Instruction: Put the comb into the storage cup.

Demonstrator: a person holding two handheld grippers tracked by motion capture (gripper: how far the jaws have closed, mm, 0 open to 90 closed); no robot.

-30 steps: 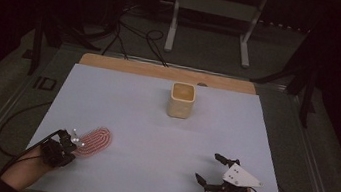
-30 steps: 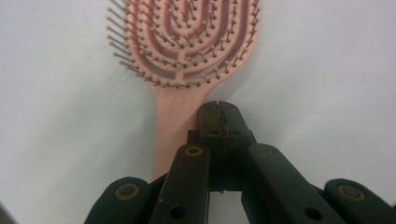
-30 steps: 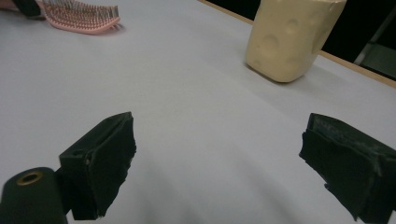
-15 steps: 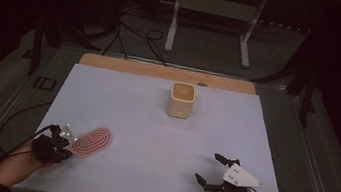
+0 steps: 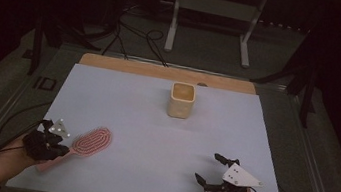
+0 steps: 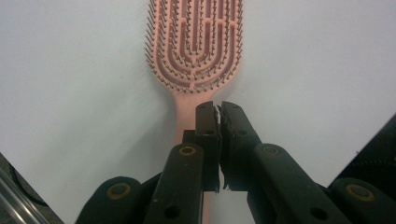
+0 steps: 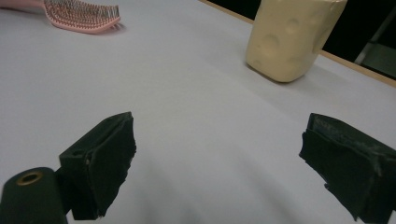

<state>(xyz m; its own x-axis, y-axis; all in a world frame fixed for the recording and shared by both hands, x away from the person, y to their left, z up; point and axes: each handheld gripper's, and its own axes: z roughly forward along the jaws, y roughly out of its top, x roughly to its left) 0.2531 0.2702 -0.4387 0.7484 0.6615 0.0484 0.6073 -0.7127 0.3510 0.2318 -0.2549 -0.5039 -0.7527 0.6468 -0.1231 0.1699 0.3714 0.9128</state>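
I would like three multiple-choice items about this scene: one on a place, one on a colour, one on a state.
1. Where does the cream container stand on the table?
A. toward the far edge, near the middle
B. at the near left corner
C. beside the right gripper

2. What colour is the hairbrush?
A. blue
B. pink
C. green

3. How do the fingers of the right gripper stand?
A. closed on the brush
B. closed on the container
C. wide apart, nothing between them

Key: 1 A, the high view shows it near the far wooden strip. 2 B, the left gripper view shows pink bristles and handle. 3 C, the right gripper view shows bare table between them.
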